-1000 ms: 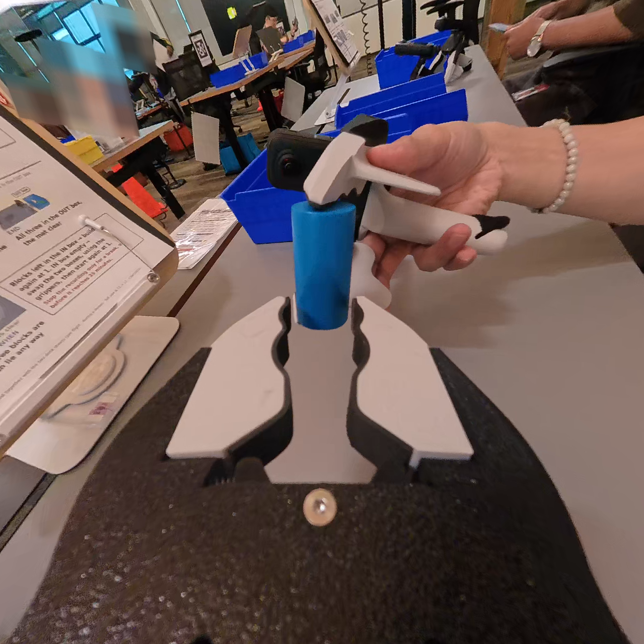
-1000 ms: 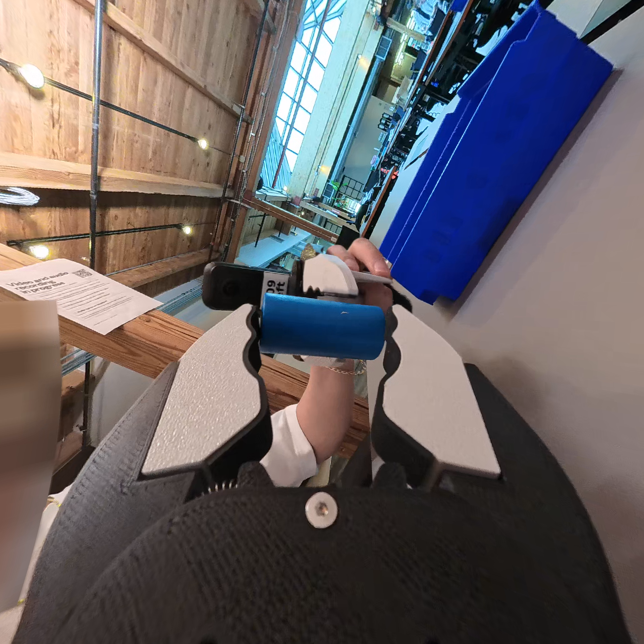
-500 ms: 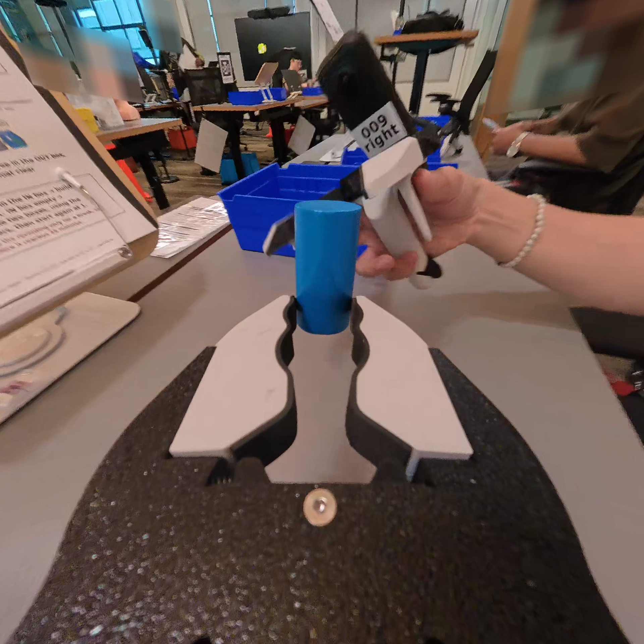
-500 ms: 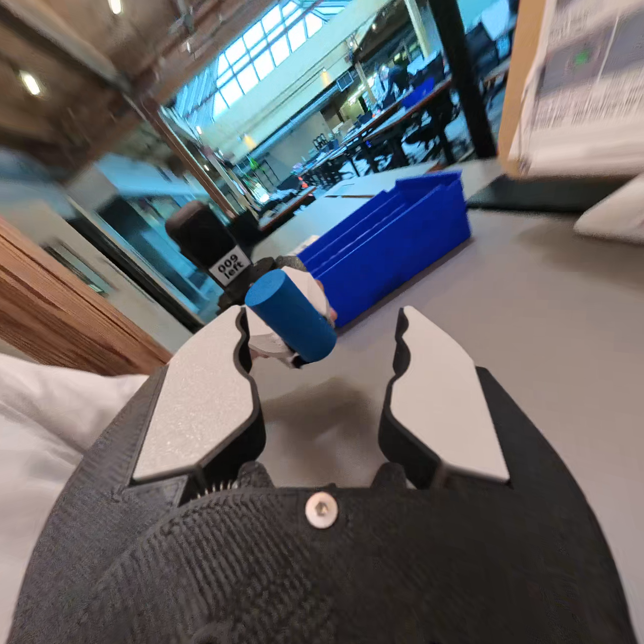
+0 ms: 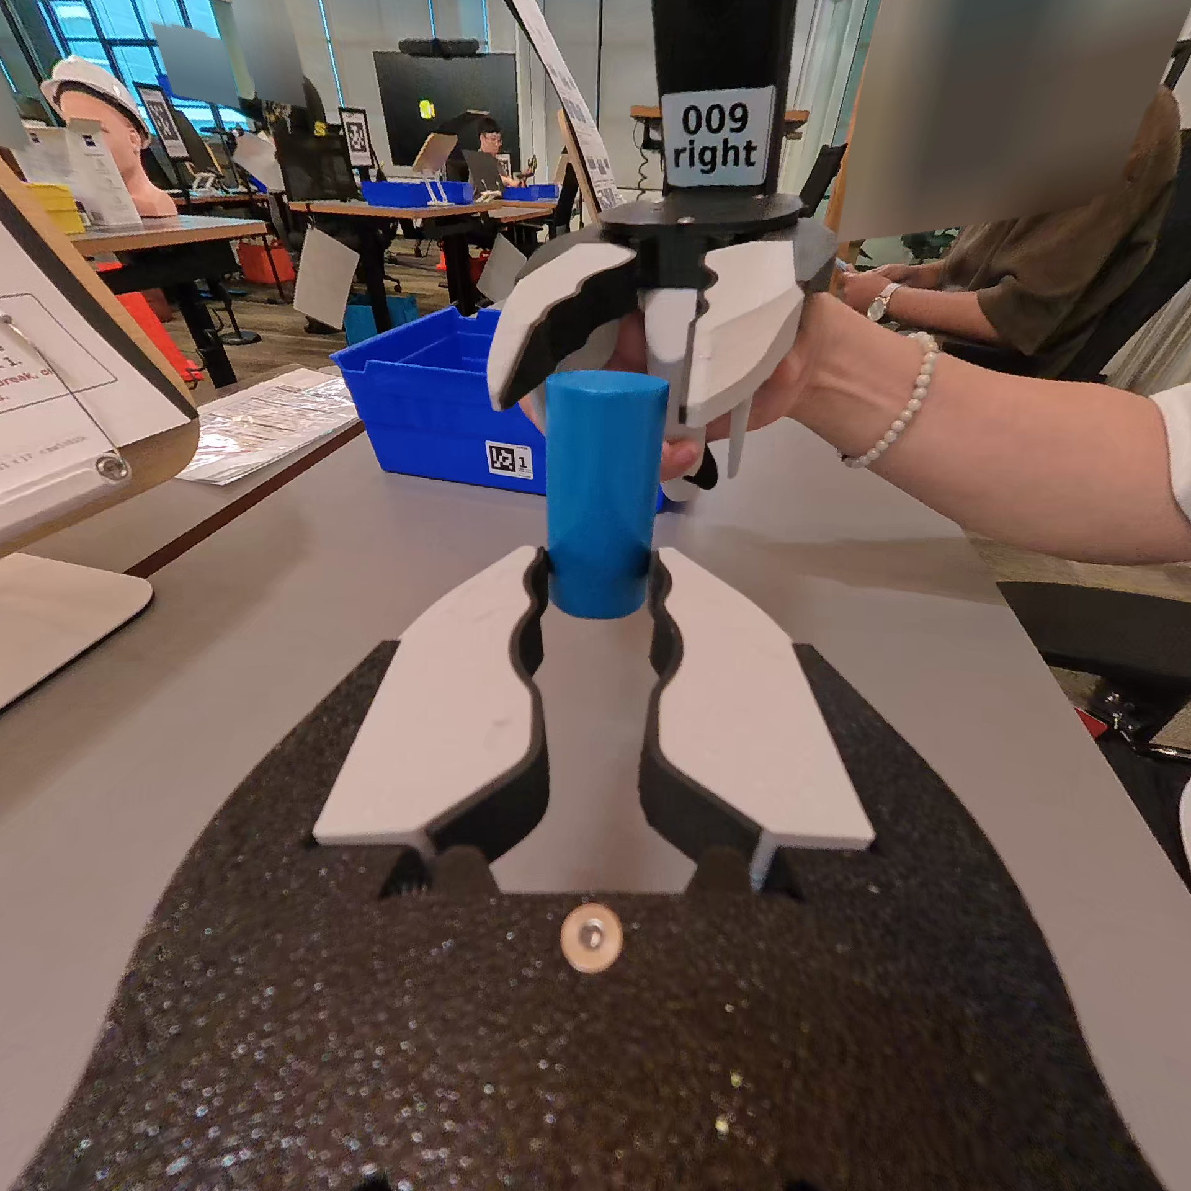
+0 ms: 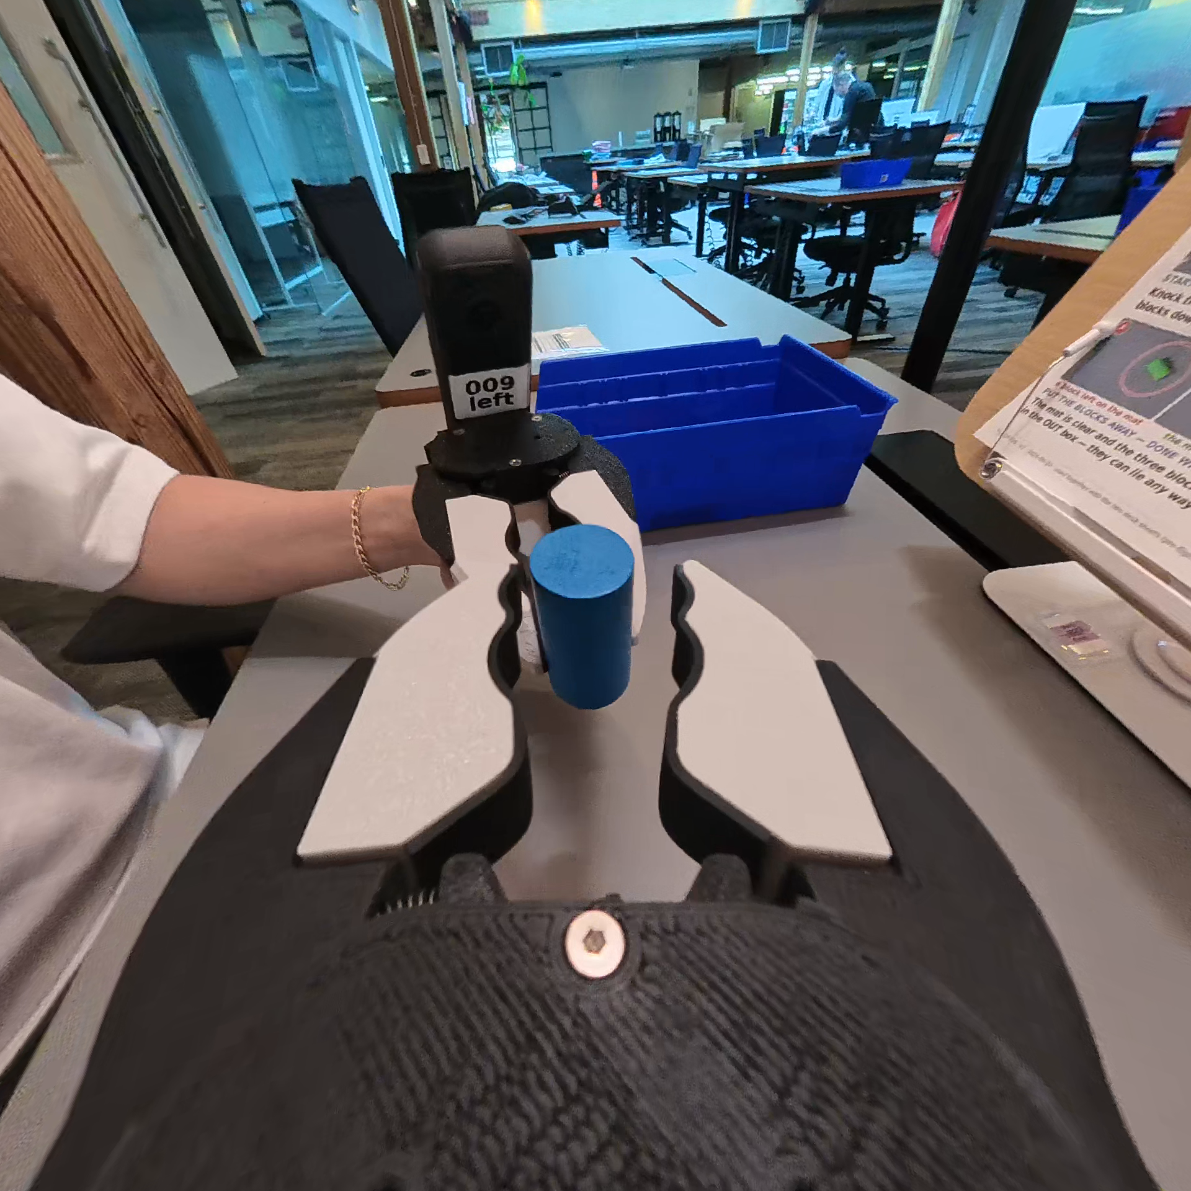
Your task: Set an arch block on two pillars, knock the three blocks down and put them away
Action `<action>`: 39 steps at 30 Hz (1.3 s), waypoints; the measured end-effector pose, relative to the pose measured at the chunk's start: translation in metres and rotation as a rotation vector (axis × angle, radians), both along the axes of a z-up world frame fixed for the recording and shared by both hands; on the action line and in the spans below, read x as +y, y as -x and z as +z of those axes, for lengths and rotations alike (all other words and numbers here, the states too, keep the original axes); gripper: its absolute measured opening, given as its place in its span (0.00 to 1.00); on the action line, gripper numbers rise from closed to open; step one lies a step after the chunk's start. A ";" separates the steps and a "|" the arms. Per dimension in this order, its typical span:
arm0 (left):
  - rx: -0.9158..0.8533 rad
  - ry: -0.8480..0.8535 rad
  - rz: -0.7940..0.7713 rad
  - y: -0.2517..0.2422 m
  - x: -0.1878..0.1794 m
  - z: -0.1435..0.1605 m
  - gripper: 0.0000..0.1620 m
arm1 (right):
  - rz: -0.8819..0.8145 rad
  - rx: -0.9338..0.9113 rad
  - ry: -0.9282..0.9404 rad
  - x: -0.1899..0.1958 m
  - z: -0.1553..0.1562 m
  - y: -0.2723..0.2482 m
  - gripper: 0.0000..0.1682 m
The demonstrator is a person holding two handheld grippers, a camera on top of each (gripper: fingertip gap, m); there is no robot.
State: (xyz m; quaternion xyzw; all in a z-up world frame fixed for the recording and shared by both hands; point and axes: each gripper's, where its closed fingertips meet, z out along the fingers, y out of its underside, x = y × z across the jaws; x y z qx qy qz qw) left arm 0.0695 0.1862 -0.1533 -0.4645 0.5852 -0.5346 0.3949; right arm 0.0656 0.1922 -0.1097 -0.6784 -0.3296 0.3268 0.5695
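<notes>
A blue cylinder [image 5: 602, 490] stands upright in my left gripper [image 5: 599, 567], which is shut on its lower part and holds it above the grey table [image 5: 870, 677]. My right gripper [image 5: 599, 387] faces it from behind its top, open. In the right wrist view my right gripper [image 6: 596, 580] is open, with one finger on each side of the blue cylinder [image 6: 583, 631]; I cannot tell if the left finger touches it. The left gripper [image 6: 548, 580] grips the cylinder from the far side.
A blue bin [image 5: 425, 412] sits on the table behind the grippers; it also shows in the right wrist view [image 6: 741, 464]. A wooden sign stand with a printed sheet [image 5: 58, 399] is at the table's side [image 6: 1095, 464]. A person's arms hold both grippers. Tip to tip, the grippers are about 4 cm apart.
My right gripper has swung from a tilted pose to level and upright, and its open fingers now flank the cylinder. My left gripper has kept its hold on the cylinder.
</notes>
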 end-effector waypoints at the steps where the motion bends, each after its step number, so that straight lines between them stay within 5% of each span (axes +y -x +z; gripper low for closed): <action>1: 0.007 -0.002 0.000 0.000 0.000 -0.002 0.18 | -0.003 -0.009 -0.006 0.000 0.000 0.001 0.26; 26: 0.036 0.010 -0.005 -0.004 -0.004 -0.012 0.18 | 0.018 -0.184 0.068 -0.004 -0.017 -0.001 0.19; 31: 0.079 -0.033 0.160 0.004 0.017 -0.022 0.39 | -0.109 -0.256 0.104 0.020 -0.026 -0.028 0.19; 39: 0.174 -0.079 0.280 0.027 0.029 -0.030 0.39 | -0.377 -0.301 0.241 0.077 -0.085 -0.087 0.19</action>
